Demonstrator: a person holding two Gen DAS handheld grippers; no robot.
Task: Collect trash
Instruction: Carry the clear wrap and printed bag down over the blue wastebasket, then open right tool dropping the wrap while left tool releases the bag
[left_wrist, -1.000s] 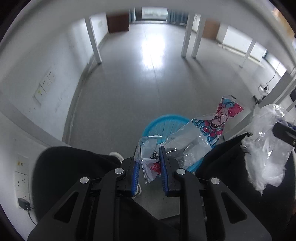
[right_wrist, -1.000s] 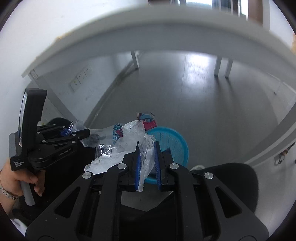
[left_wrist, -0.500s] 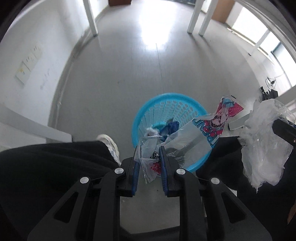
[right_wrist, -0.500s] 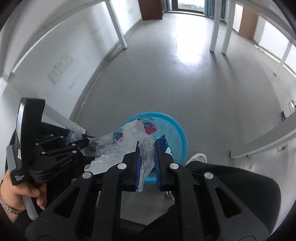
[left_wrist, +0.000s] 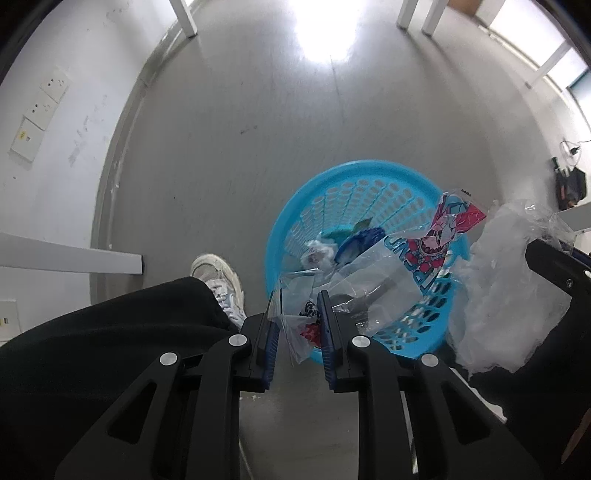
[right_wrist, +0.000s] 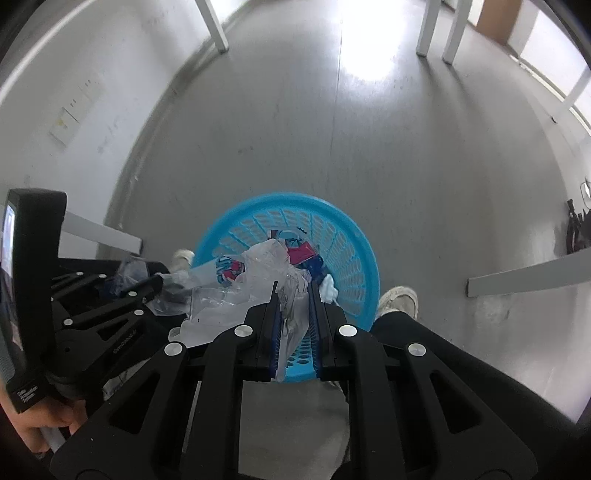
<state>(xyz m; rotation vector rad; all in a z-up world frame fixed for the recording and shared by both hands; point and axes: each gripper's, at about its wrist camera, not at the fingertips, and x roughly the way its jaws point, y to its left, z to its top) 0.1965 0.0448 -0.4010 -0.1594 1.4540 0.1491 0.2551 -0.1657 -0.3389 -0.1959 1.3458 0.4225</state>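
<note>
A round blue plastic basket (left_wrist: 354, 184) stands on the grey floor and holds several wrappers; it also shows in the right wrist view (right_wrist: 354, 243). My left gripper (left_wrist: 297, 295) is shut on clear plastic packaging with a red and blue printed end (left_wrist: 391, 273), held over the basket's near rim. My right gripper (right_wrist: 293, 288) is shut on a crumpled clear plastic bag (right_wrist: 258, 280), also above the basket. That bag shows at the right of the left wrist view (left_wrist: 506, 288).
The person's black-trousered legs and white shoes (left_wrist: 218, 273) flank the basket. White table legs (left_wrist: 184, 18) stand farther off, and a white beam (right_wrist: 528, 277) runs at the right. Wall sockets (left_wrist: 40, 107) are on the left wall.
Both grippers have moved forward and tilted down over the basket, which now lies right under the held plastic. The table edge has left view. Both grips are unchanged.
</note>
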